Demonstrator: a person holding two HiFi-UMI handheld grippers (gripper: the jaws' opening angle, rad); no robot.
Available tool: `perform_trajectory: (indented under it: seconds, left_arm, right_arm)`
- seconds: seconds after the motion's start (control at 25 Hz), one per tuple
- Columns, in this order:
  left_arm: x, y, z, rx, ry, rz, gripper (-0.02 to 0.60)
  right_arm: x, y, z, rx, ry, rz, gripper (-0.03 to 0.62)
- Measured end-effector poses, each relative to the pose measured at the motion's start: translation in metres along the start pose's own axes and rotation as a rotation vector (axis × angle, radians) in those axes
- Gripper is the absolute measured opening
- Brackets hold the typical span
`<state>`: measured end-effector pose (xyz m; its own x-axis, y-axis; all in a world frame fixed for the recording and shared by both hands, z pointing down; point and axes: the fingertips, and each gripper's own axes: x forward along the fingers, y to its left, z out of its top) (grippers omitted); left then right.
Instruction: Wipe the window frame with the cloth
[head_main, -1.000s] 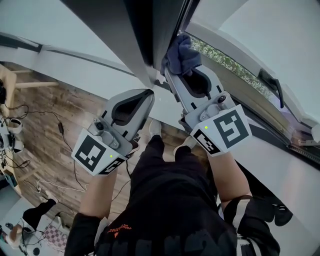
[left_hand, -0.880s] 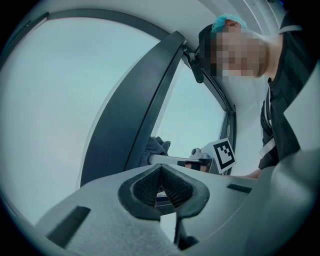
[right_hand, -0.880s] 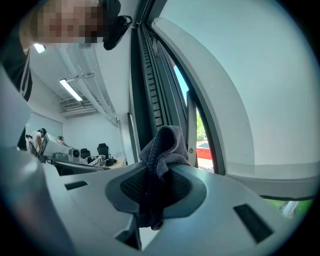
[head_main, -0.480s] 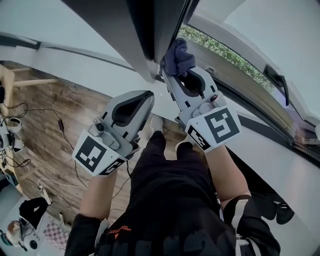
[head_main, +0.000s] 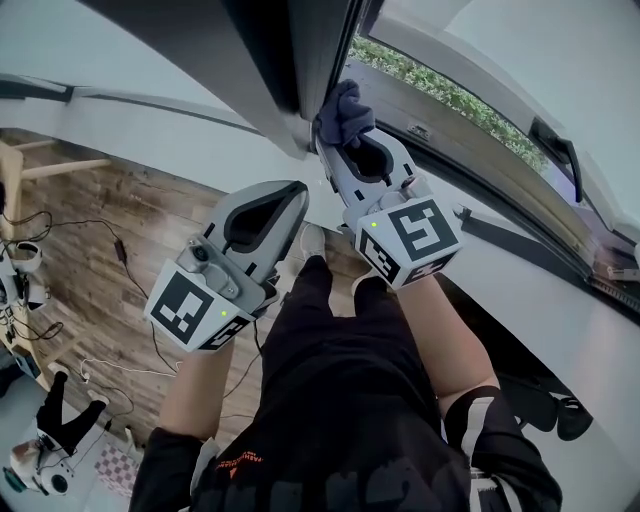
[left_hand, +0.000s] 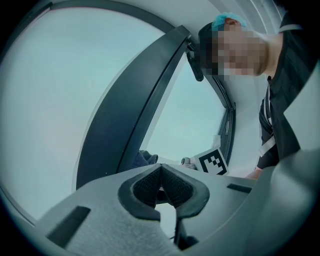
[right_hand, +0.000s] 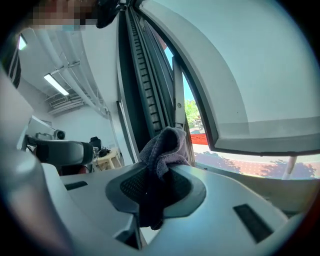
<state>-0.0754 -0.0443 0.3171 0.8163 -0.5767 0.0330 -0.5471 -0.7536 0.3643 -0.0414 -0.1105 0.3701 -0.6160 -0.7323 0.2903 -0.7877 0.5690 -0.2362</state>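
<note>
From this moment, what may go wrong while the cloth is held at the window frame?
1. Only a small bunch of the cloth sticks out past the right gripper, so its hard tips may scrape the window frame.
2. The window opening lies right beside it, so a cloth that slips out may fall outside.
3. The left gripper, shut and empty, is near the frame and may knock it.

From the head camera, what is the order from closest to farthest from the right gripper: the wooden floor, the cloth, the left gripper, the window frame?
1. Cloth: clamped in the right gripper itself.
2. Window frame: just above, with the cloth at its edge.
3. Left gripper: beside it, lower and to the left.
4. Floor: far below.
</note>
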Motion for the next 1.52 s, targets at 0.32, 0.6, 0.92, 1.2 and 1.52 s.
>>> perform_trajectory:
  seconds: [0.32,0.6,0.92,1.2,1.52]
  left_arm:
    - [0.001,0.006,-0.003,-0.007,0.003,-0.003,0.020]
    - [0.002,0.006,-0.010,-0.016,0.012,-0.010,0.020]
    - [0.004,0.003,-0.015,-0.019,0.029,-0.018,0.020]
    - [0.010,-0.004,-0.018,-0.016,0.042,-0.043,0.020]
    - [0.015,-0.013,-0.019,-0.010,0.052,-0.069,0.020]
  right_arm:
    - [0.009,-0.010,-0.018,0.020,0.033,-0.033,0.060]
    - [0.012,-0.016,-0.031,0.027,0.072,-0.069,0.060]
    - [0.007,-0.026,-0.038,0.031,0.096,-0.125,0.060]
    - [-0.004,-0.032,-0.042,0.044,0.102,-0.152,0.058]
    - [-0.017,-0.036,-0.045,0.056,0.098,-0.177,0.058]
